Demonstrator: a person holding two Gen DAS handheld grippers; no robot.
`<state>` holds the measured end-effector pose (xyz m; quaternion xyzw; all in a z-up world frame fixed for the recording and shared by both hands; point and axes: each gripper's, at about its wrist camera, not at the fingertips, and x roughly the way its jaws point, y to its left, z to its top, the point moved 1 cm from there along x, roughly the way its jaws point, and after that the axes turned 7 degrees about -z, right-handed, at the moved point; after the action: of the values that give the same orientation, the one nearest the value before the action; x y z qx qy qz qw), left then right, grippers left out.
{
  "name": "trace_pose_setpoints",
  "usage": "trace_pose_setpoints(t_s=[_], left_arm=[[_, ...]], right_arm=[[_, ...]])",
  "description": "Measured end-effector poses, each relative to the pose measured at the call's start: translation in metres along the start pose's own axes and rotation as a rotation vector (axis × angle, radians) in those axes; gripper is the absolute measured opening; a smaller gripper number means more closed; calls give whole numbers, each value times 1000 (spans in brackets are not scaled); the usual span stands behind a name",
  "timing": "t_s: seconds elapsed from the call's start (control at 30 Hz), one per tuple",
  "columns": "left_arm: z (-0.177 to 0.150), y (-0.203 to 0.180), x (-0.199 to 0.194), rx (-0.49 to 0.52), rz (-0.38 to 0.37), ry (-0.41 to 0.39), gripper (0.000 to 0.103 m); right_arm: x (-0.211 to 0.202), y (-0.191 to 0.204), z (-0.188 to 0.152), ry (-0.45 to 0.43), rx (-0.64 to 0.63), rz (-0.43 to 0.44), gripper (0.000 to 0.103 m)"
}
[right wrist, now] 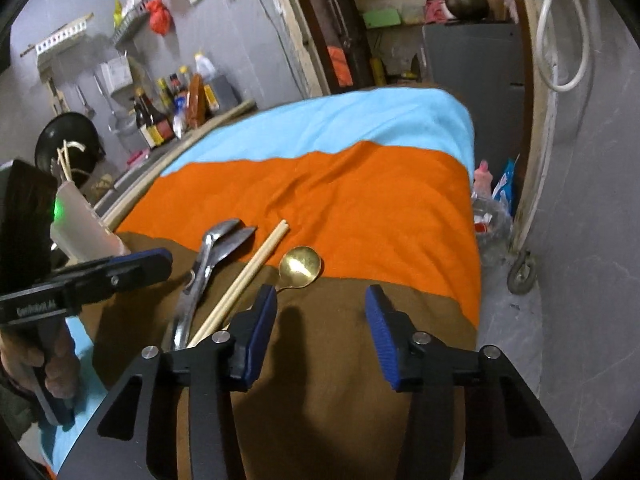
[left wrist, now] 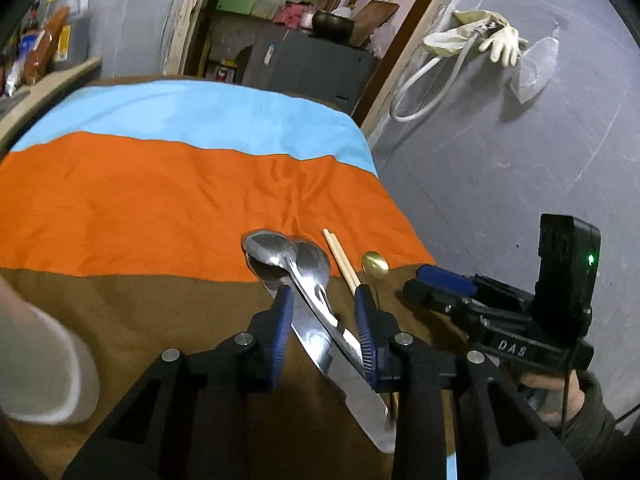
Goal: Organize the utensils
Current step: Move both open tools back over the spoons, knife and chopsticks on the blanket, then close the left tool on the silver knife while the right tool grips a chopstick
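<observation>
Left gripper (left wrist: 323, 312) tilted down toward the cloth (left wrist: 160, 208), fingers partly open, straddling the steel utensils: 2 spoons (left wrist: 288, 256) stacked bowl on bowl, plus a knife (left wrist: 340, 380) under them running back toward the camera. Pads not pressing on anything from what's visible, gaps on both sides. Chopsticks (left wrist: 342, 258) lying just right of the spoons, gold spoon (left wrist: 375, 266) right of those, near the brown/orange seam.

Right gripper (right wrist: 320, 312) also angled down, fingers open a fair bit wider, nothing between them but bare brown cloth. Left finger (right wrist: 262, 320) sitting right at the gold spoon's handle and beside the near end of the chopsticks; touching or not, can't tell. Hand (left wrist: 552, 396) wrapped around the right gripper's handle, dark sleeve behind it.

White cup (left wrist: 44, 356) blurry at near left, holding a few sticks in the right wrist view.
</observation>
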<state>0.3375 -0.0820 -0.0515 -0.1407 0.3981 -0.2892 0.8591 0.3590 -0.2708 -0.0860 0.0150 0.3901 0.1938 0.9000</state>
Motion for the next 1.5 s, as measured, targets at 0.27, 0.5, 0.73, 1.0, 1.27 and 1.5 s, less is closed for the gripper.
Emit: trace_pose_setpoints(t_s=[0.27,0.5,0.73,1.0,1.27,1.5], left_arm=[[14,21,16,-72,-29,31,21],[21,37,21,-148,-45,37,20],[24,52,19,-210,-84,37,5],[22,45,8,-182,-116,-3,0],[17,26,-2,-112,-127,-31,0],[8,11,-15,-70,-120,-49,0]], right_arm=[[13,2,7,22,-36,1,39],[20,7,11,34,-84,-15,39],[32,9,21,61,-116,20,40],[33,19,20,79,-153,47,26],[26,11,18,70,-64,56,4],[17,11,10,62,-16,84,4]])
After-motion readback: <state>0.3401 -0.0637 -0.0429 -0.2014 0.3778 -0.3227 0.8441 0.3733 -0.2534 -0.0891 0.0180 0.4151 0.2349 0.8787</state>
